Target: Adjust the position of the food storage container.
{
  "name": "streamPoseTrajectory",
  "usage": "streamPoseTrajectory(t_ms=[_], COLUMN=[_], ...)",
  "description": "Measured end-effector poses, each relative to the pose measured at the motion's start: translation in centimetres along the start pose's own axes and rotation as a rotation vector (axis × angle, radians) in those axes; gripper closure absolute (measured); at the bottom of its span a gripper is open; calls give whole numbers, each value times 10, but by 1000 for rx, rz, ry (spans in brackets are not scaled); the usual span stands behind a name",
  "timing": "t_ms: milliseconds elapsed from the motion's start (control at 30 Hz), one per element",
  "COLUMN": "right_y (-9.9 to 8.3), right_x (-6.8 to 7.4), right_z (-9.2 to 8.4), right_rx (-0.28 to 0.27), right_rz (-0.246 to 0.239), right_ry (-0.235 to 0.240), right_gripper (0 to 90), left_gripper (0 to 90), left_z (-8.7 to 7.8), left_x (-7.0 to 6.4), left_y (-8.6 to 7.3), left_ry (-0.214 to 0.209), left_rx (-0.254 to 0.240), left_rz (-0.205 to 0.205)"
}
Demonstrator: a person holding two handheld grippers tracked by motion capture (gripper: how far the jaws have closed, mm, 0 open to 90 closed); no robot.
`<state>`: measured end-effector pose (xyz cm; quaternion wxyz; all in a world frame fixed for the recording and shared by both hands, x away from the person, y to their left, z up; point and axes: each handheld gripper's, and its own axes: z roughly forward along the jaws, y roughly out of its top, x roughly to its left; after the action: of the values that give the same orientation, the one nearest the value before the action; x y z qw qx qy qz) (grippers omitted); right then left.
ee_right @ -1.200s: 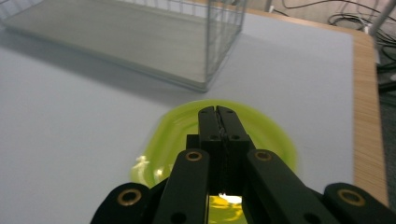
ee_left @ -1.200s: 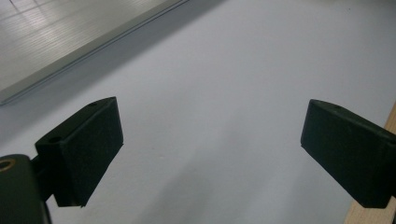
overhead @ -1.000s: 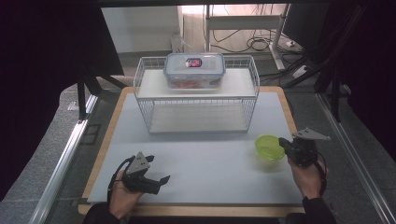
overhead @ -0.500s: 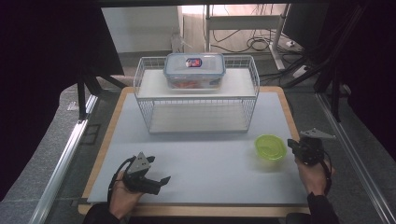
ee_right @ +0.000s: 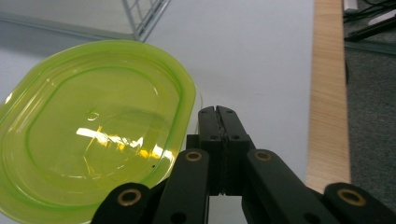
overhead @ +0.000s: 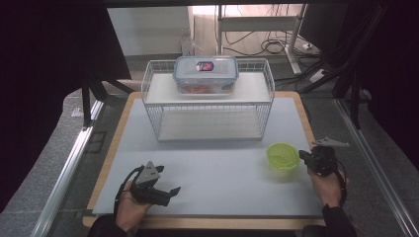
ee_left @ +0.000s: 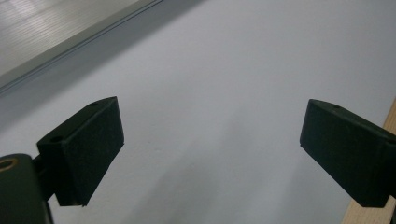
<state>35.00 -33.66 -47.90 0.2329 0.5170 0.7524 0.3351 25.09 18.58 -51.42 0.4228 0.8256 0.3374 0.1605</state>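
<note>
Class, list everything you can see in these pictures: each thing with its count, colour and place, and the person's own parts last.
Bowl: one, lime green, empty, on the mat near its right edge.
Rack: one, white wire, at the back of the mat.
Box: one, clear with a blue lid, on top of the rack.
Mat: one, pale grey, on the board.
Board: one, wooden.
Left gripper: one, black, jaws open, front left.
Right gripper: one, black, jaws shut, beside the bowl.
</note>
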Motion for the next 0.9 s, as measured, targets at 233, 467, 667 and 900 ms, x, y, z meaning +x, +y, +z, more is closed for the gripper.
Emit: streamPoseTrajectory(t_ms=[233,467,667,900], right_y=[1,2,4,6], right_x=[13,27,46,69], right_z=[3,6,9,13], right_rx=[12,21,31,47], right_rz=[-8,-10,-23,-55], right_ry=[39,92,141,200], right_gripper=[899,899,899,898], left_gripper=[60,60,61,61], left_z=[1,1,1,1], left_x=[0,0,0,-1], left_y=[0,0,0,0], left_ry=[-1,0,-1,0], left_rx=[5,6,9,9], left_rz=[1,1,3,6])
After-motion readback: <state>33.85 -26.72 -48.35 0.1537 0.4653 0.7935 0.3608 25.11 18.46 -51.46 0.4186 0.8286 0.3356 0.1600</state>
